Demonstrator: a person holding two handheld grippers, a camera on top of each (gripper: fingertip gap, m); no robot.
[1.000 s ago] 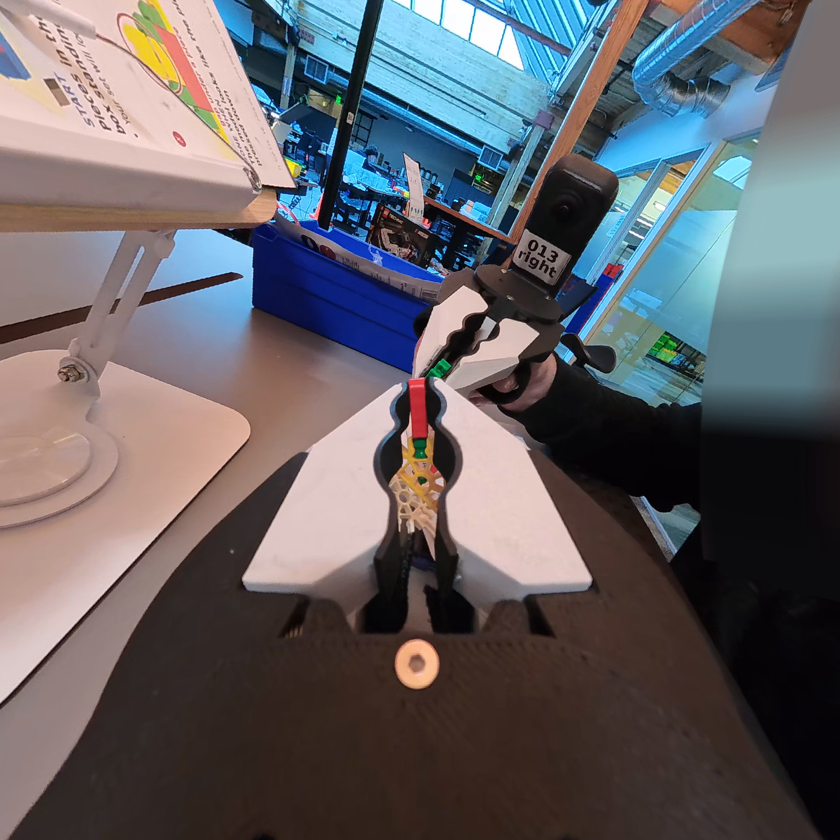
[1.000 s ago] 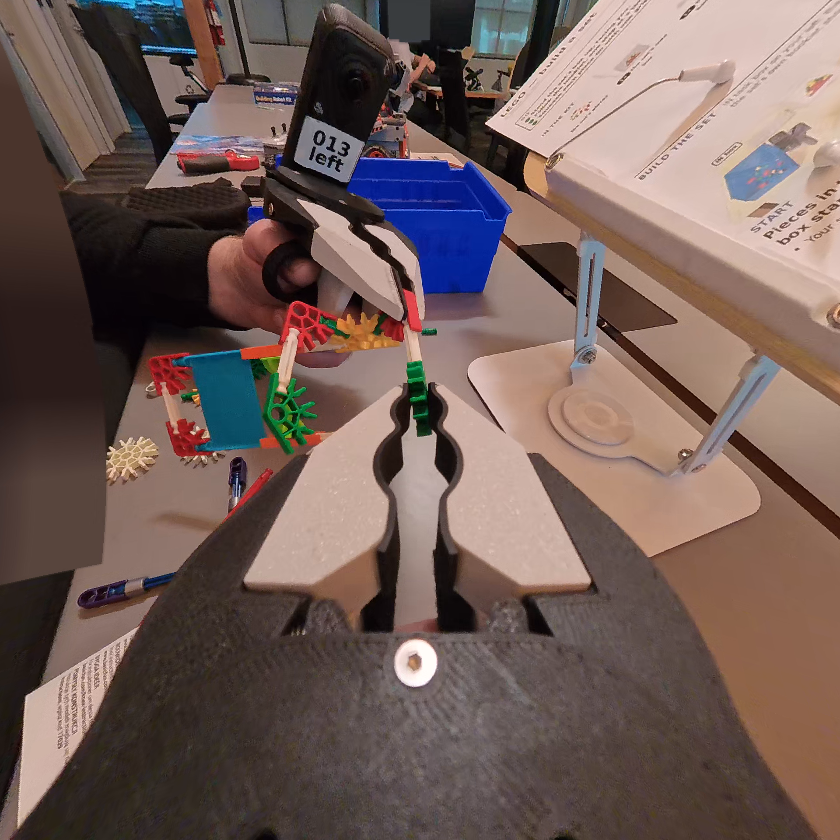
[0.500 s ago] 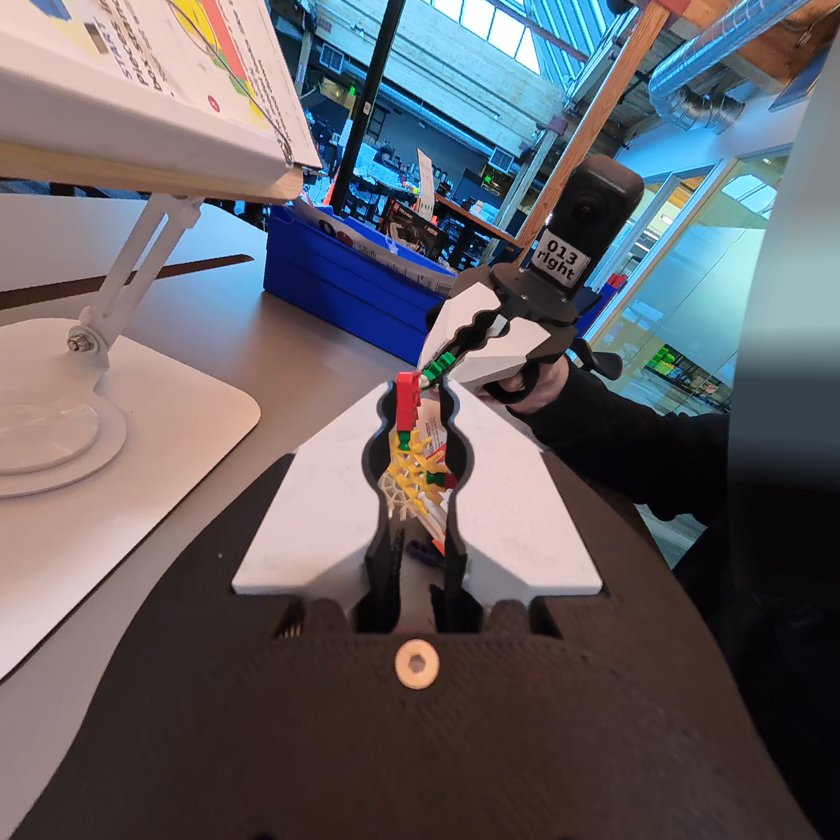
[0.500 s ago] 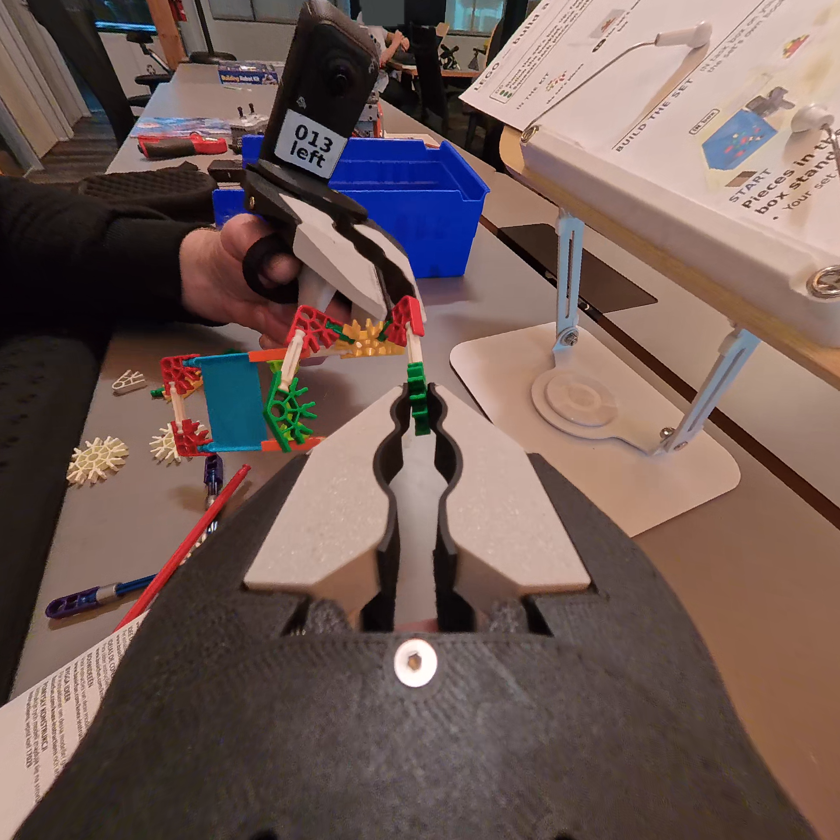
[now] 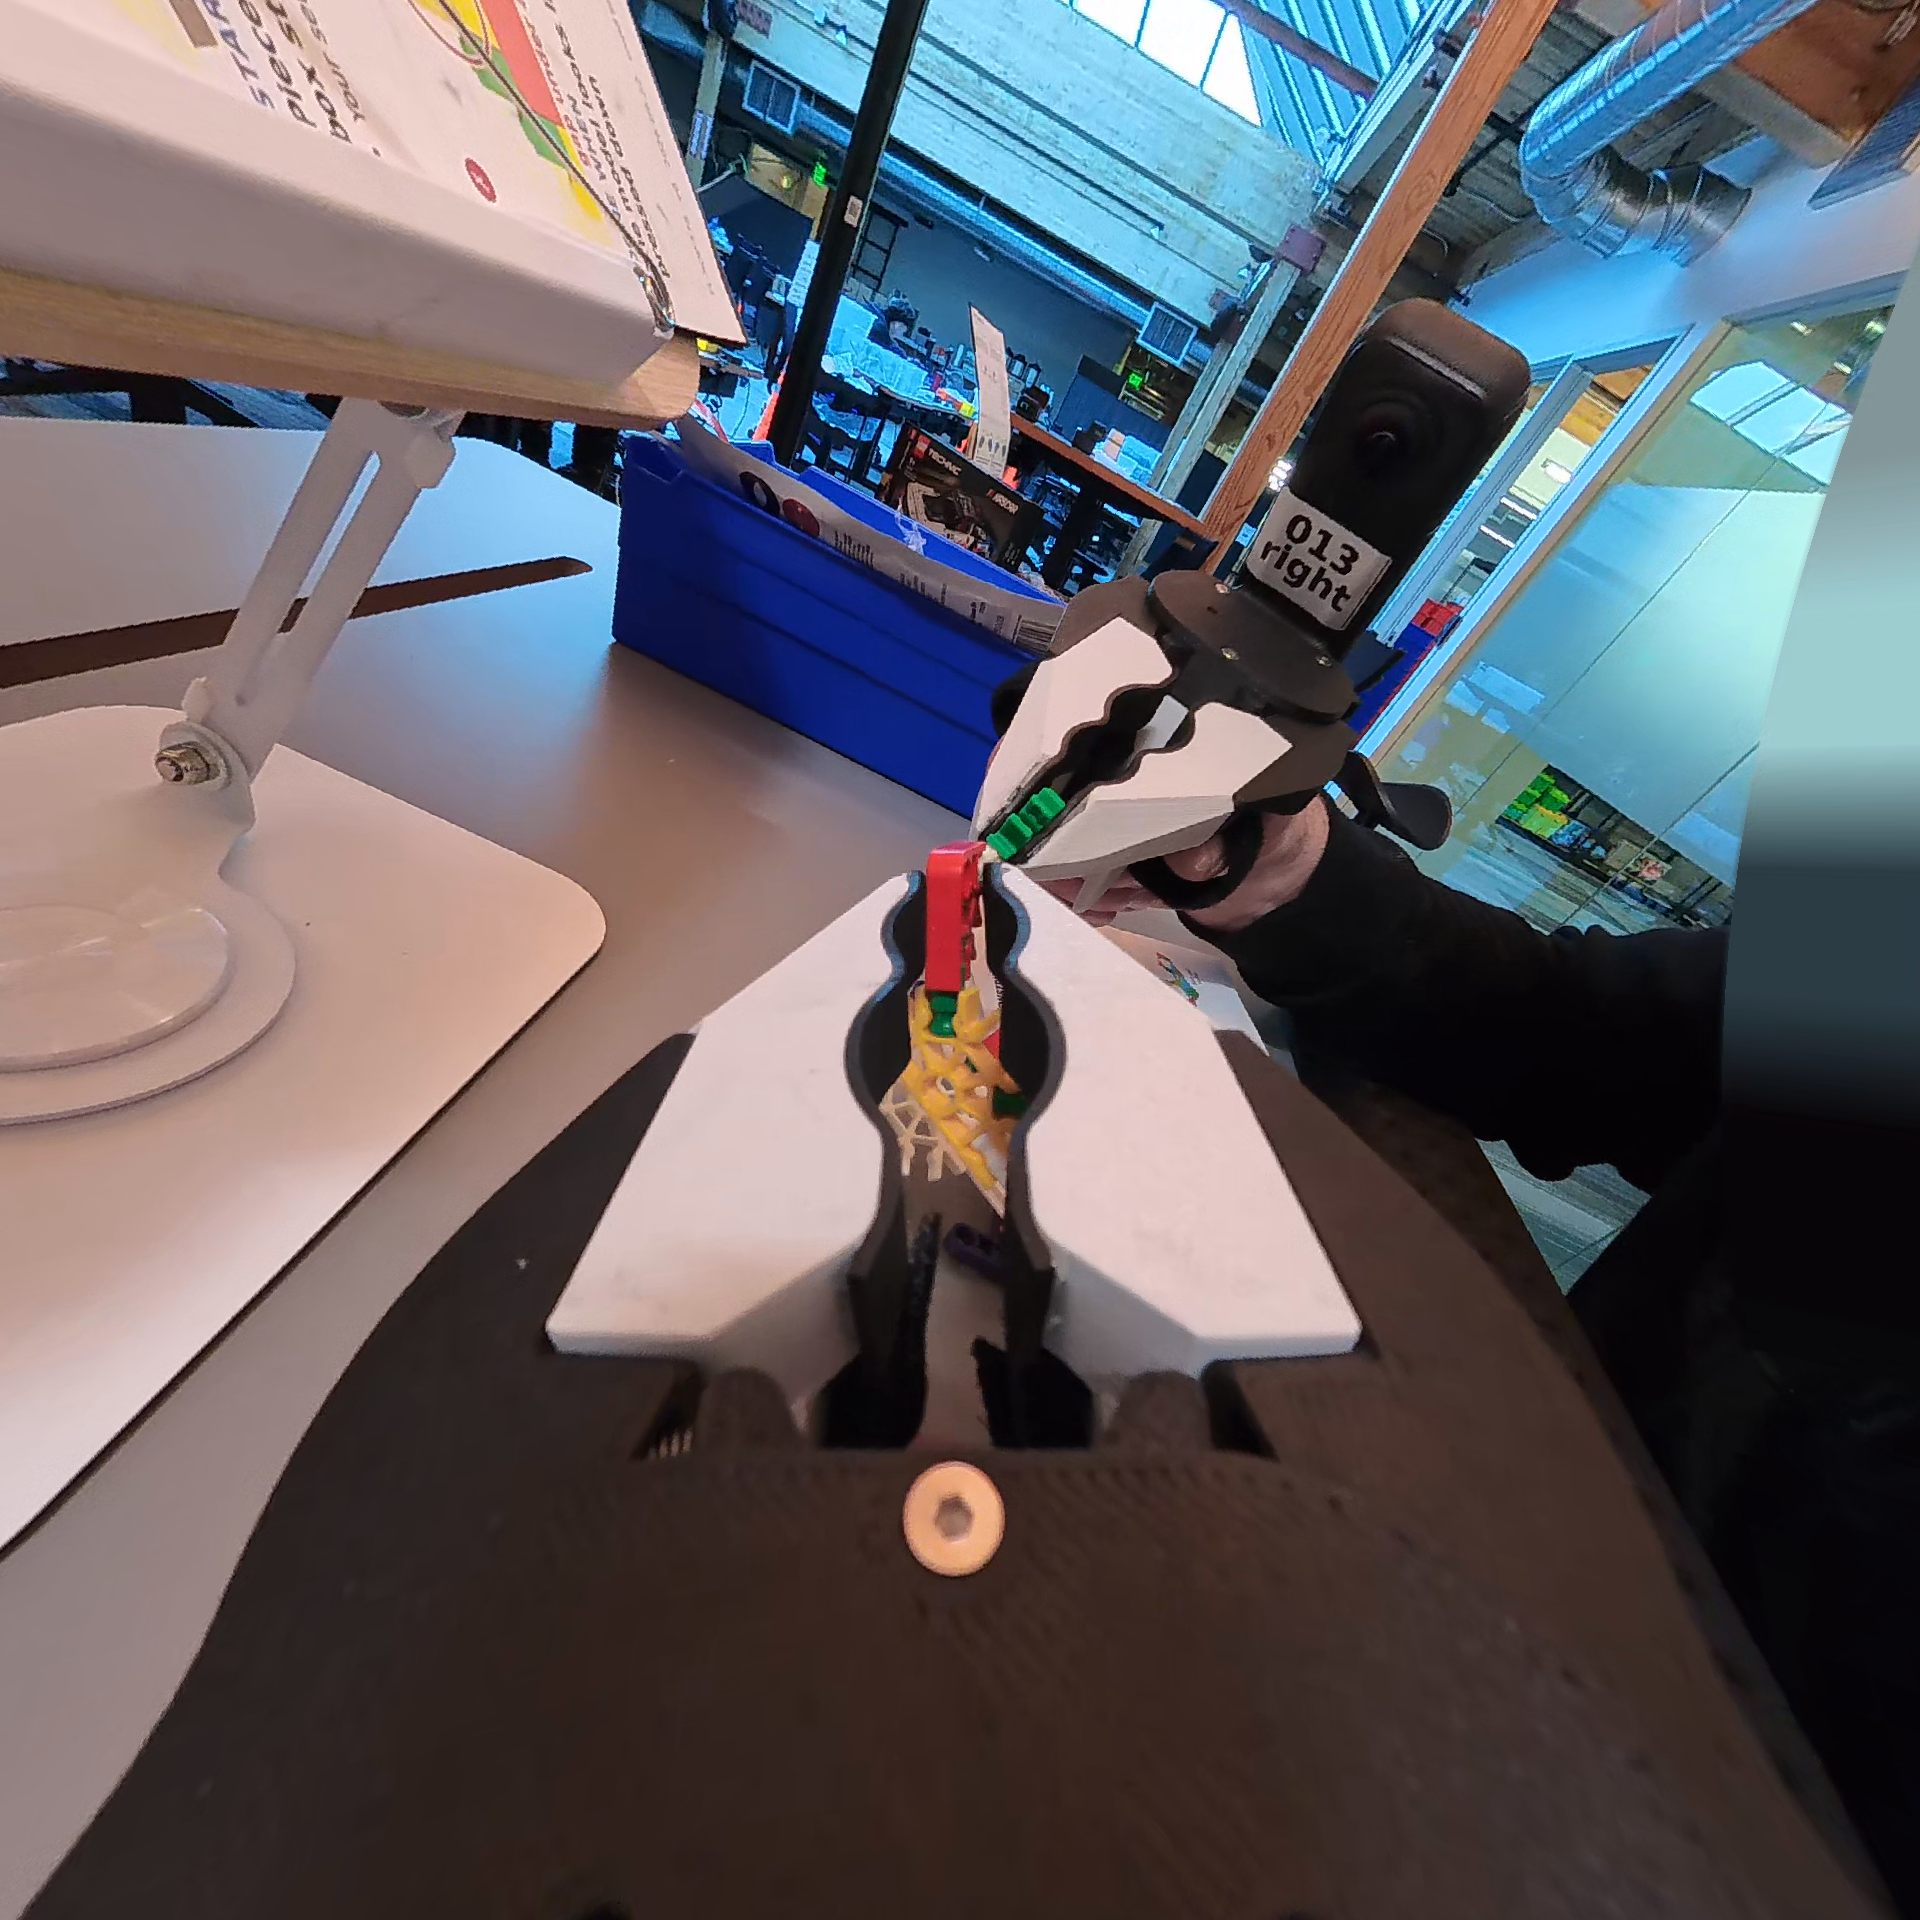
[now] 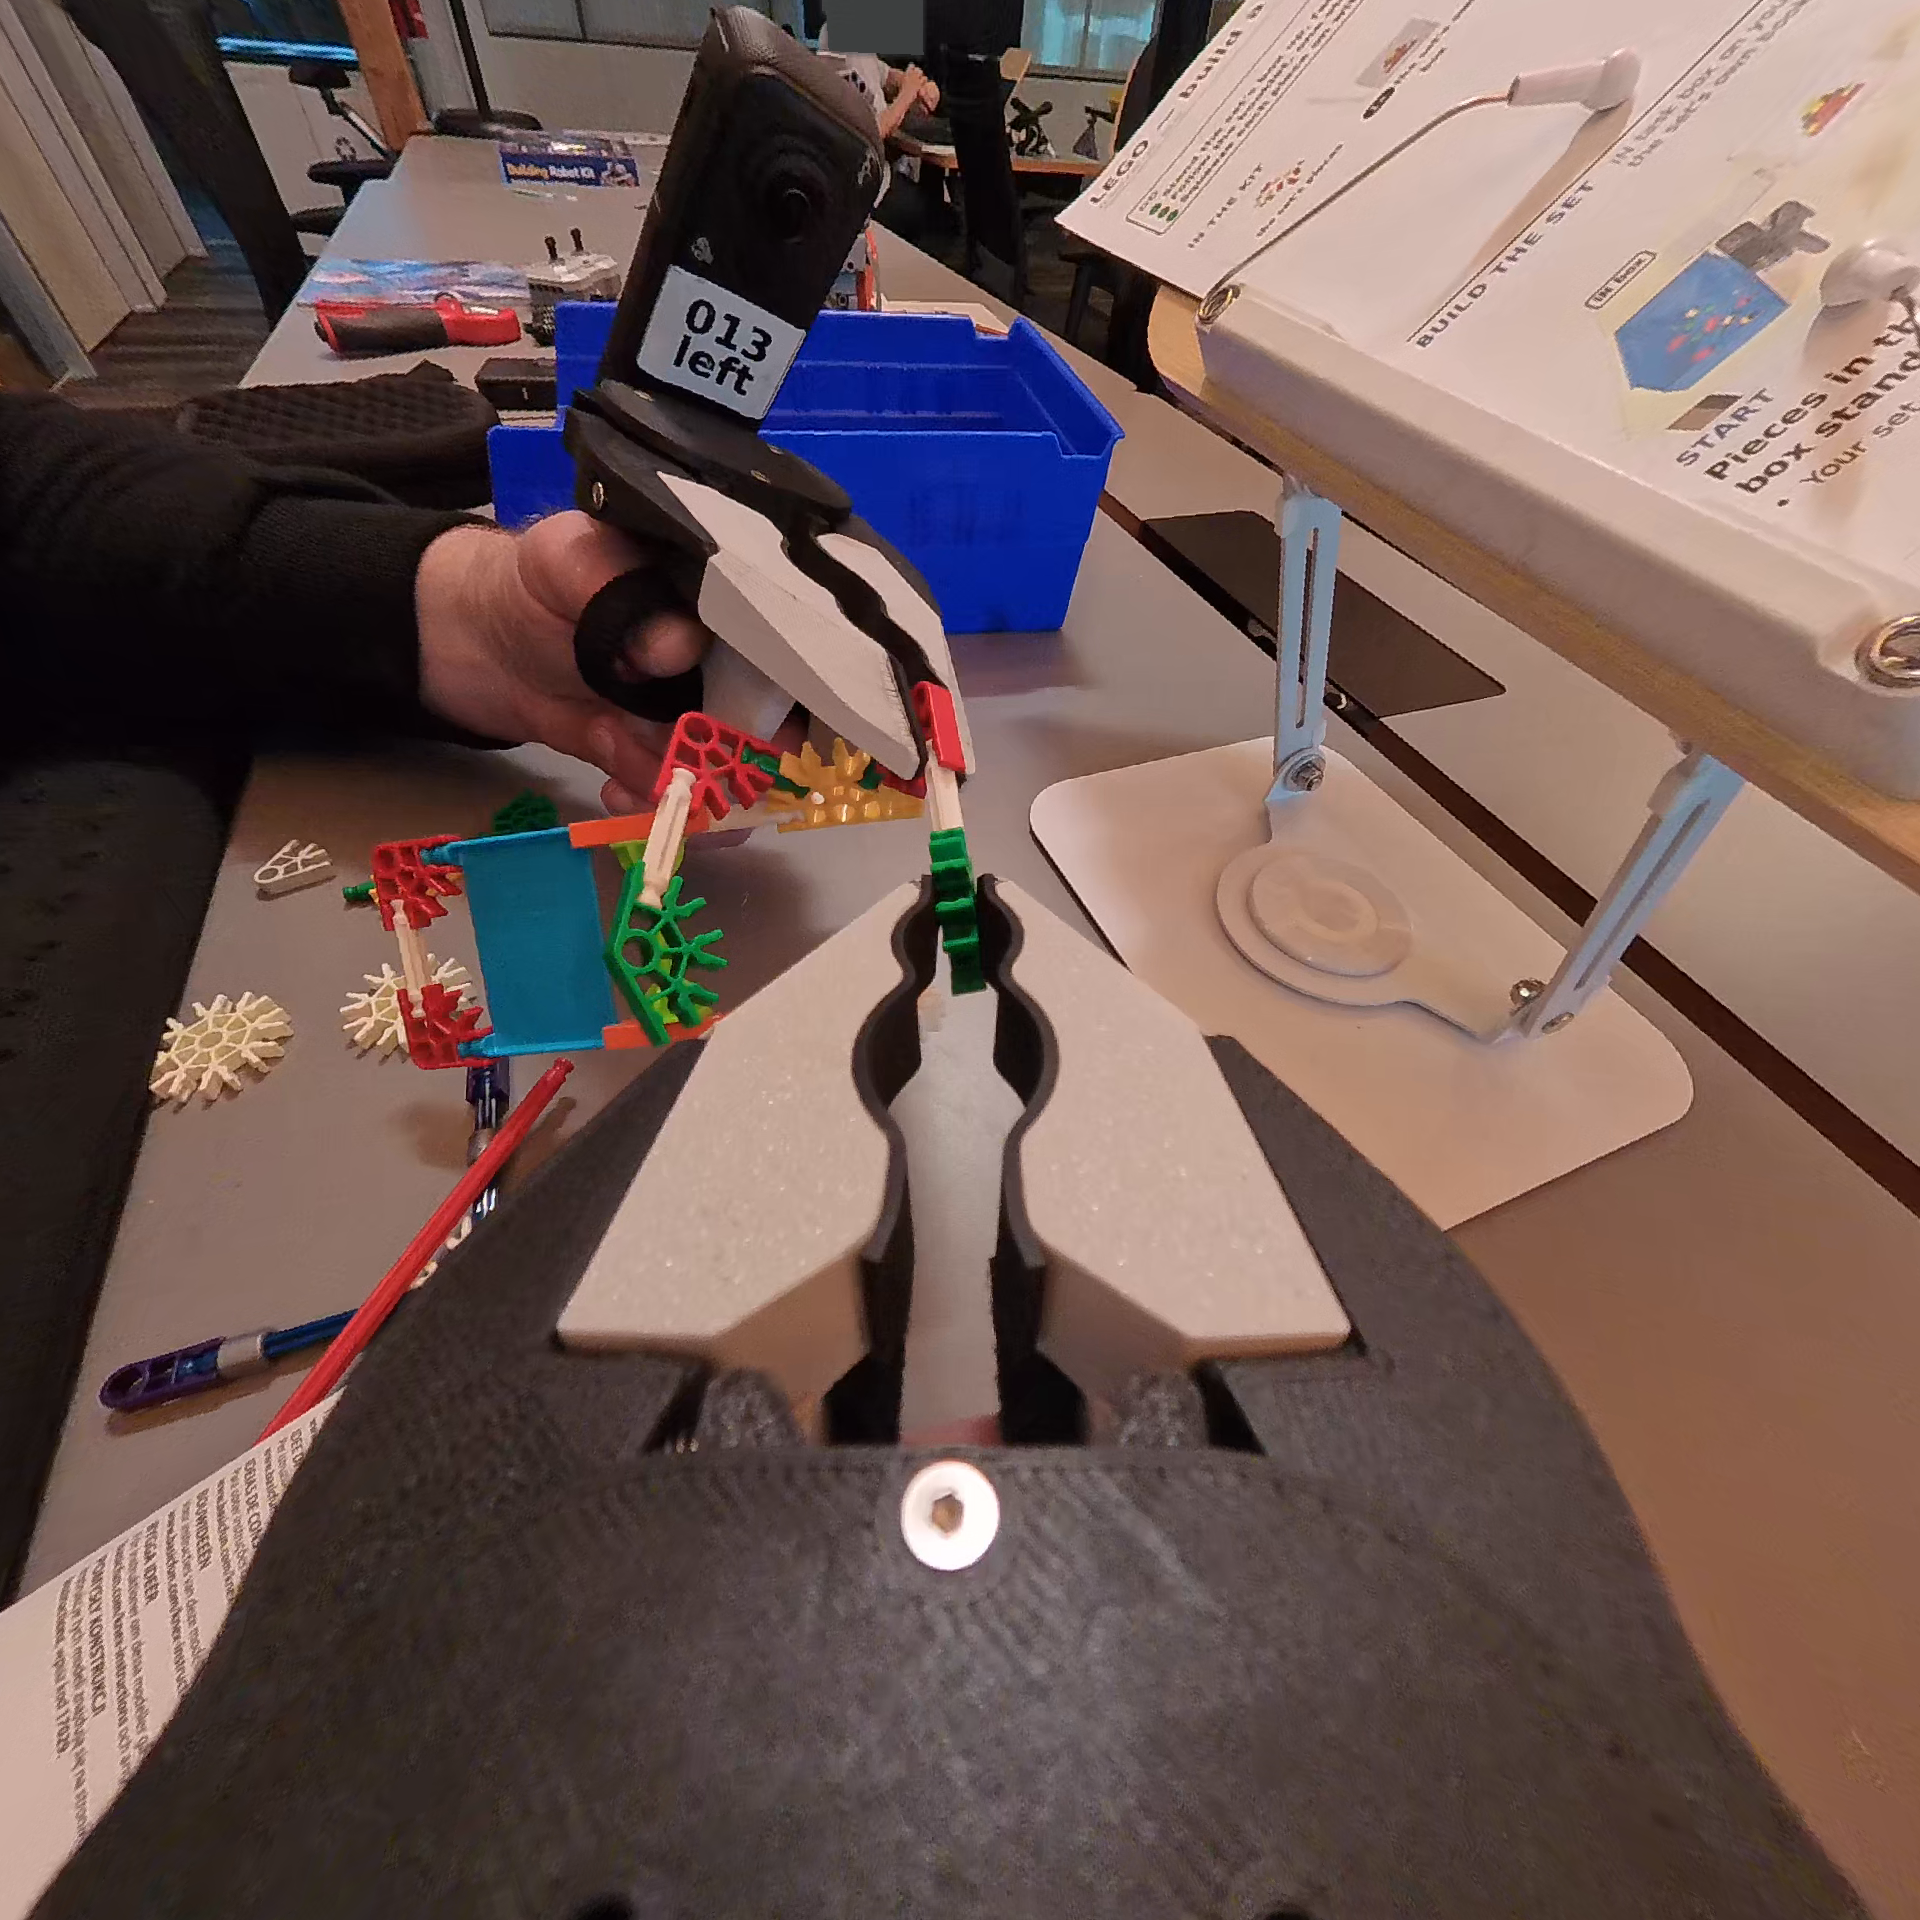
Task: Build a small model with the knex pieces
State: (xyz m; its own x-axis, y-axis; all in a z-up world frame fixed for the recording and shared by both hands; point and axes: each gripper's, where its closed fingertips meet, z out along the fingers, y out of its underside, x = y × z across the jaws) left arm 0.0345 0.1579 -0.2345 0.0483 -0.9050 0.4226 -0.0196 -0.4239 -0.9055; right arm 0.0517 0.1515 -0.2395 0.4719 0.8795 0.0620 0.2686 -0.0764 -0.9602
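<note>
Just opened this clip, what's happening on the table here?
A person holds a gripper in each hand above a grey table. The left gripper is shut on the red connector of a colourful rod-and-connector model. The right gripper is shut on a green connector, joined to the red one by a white rod.

Two hand-held grippers meet tip to tip above the surface point(image 6: 1039, 686). Left gripper point(image 5: 951, 904) and right gripper point(image 6: 954, 904) both have fingers closed; bare hands grip each handle.
</note>
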